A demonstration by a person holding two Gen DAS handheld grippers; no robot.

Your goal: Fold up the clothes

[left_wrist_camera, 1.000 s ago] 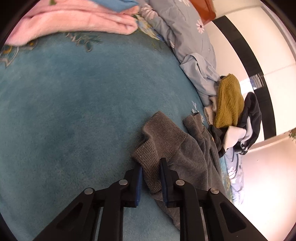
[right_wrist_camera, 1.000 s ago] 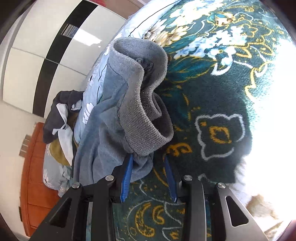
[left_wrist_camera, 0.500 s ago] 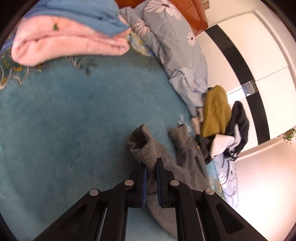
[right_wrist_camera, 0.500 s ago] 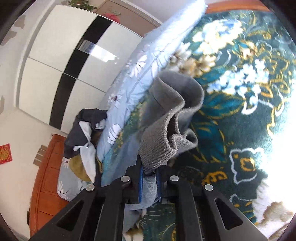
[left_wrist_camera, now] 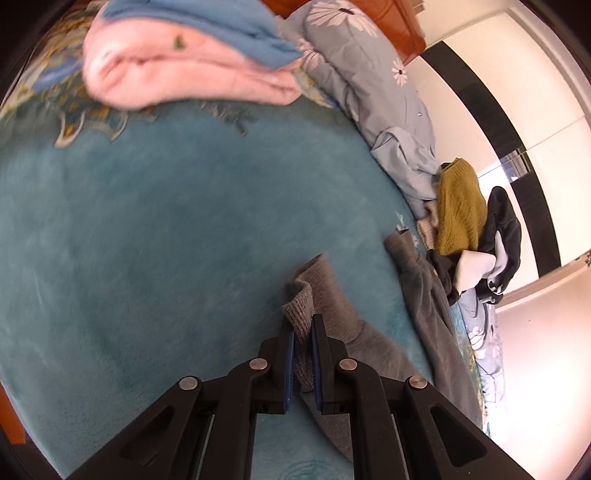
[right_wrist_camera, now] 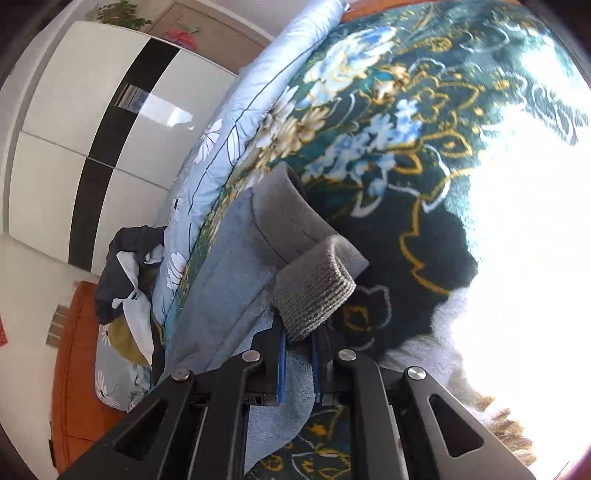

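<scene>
On teal blanket [left_wrist_camera: 155, 229] | left gripper [left_wrist_camera: 303, 328] clamps grey sweater [left_wrist_camera: 332, 306] ribbed edge | right gripper [right_wrist_camera: 300, 338] clamps cuff [right_wrist_camera: 314, 295]

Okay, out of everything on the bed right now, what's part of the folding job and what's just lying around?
In the job:
grey sweater, its ribbed edge clamped in both grippers
left gripper
right gripper

Lying about:
pink blanket
blue blanket
mustard knit
dark garment
floral pillow

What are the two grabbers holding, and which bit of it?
Both hold the grey sweater. The left gripper pinches a ribbed cuff; the right gripper pinches the other ribbed cuff.
</scene>
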